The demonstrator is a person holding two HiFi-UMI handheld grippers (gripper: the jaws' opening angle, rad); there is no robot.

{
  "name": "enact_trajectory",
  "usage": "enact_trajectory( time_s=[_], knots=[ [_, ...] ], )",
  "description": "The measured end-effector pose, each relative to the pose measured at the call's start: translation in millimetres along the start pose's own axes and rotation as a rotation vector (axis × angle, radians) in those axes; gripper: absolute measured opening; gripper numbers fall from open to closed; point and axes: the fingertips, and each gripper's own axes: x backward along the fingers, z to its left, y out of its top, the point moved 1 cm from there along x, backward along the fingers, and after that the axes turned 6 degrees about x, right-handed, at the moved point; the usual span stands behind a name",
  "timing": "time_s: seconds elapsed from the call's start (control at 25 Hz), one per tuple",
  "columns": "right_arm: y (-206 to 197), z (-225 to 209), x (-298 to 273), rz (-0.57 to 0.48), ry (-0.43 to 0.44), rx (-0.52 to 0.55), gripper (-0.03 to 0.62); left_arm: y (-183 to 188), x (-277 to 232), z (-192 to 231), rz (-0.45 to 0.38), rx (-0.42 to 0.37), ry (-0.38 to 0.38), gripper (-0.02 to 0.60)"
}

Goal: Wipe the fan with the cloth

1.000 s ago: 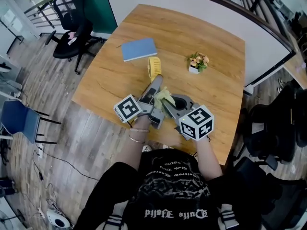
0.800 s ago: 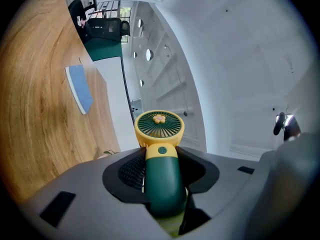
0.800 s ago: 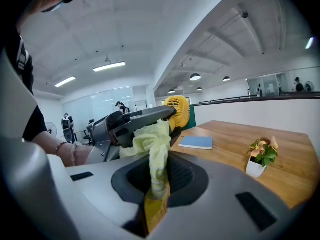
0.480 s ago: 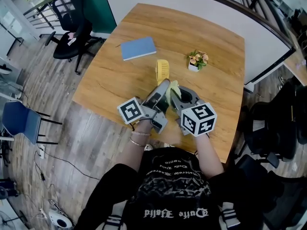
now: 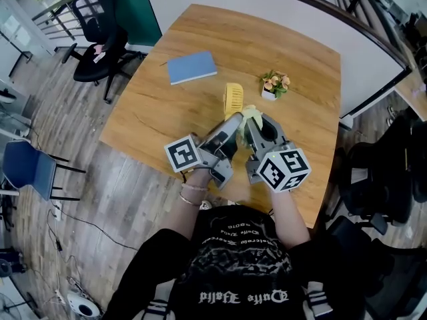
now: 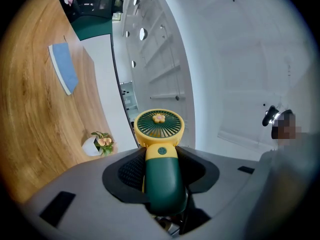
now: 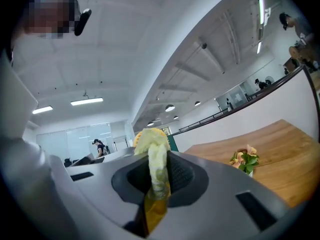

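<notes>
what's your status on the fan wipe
Left tongs shut on fan handle. Right tongs shut on cloth, cloth at fan head. Flower pot and notebook sit clear, nothing in the way.

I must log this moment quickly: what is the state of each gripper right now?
Left gripper: closed on the green handle of the fan.
Right gripper: closed on the yellow cloth.

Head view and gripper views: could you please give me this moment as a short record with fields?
left gripper: shut on the fan by its green handle
fan state: yellow head, held clear of the table
right gripper: shut on the yellow cloth
cloth position: close beside the fan head, contact unclear
also on table: blue notebook, flower pot
</notes>
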Motion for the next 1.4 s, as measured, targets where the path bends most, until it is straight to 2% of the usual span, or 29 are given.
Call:
enact_trajectory(
  time_s=[0.2, 0.4, 0.64, 0.68, 0.8, 0.84, 1.12, 1.4],
  knots=[
    [13.8, -1.7, 0.7, -0.075, 0.012, -0.04, 0.048, -2.0, -4.7, -8.2, 0.072, 0.016, -0.041, 0.193],
    [23.6, -5.7, -2.8, -0.116, -0.001, -0.04, 0.048, -5.2, -2.0, -4.9, 0.115, 0.012, -0.023, 0.193],
    [33.3, -16.8, -6.3, -0.164, -0.012, -0.086, 0.048, -21.8, 3.5, 2.3, 0.231, 0.002, 0.015, 0.193],
    [32.9, -17.6, -8.2, -0.162, -0.014, -0.083, 0.048, -23.2, 6.1, 4.4, 0.258, -0.022, 0.025, 0.193],
    [31.3, -23.4, -9.8, -0.157, -0.035, -0.097, 0.048, -24.9, 11.3, 13.3, 0.358, -0.167, 0.075, 0.193],
    [31.3, -24.0, -10.1, -0.157, -0.036, -0.098, 0.048, -25.6, 12.1, 14.8, 0.373, -0.187, 0.078, 0.193],
    [25.9, -30.9, -16.1, -0.126, -0.047, -0.103, 0.048, -38.3, 16.0, 11.4, 0.461, -0.208, 0.057, 0.193],
    [13.0, -19.8, -20.1, -0.055, 0.076, -0.154, 0.048, -48.3, 29.0, -5.1, 0.571, -0.248, -0.043, 0.193]
  ],
)
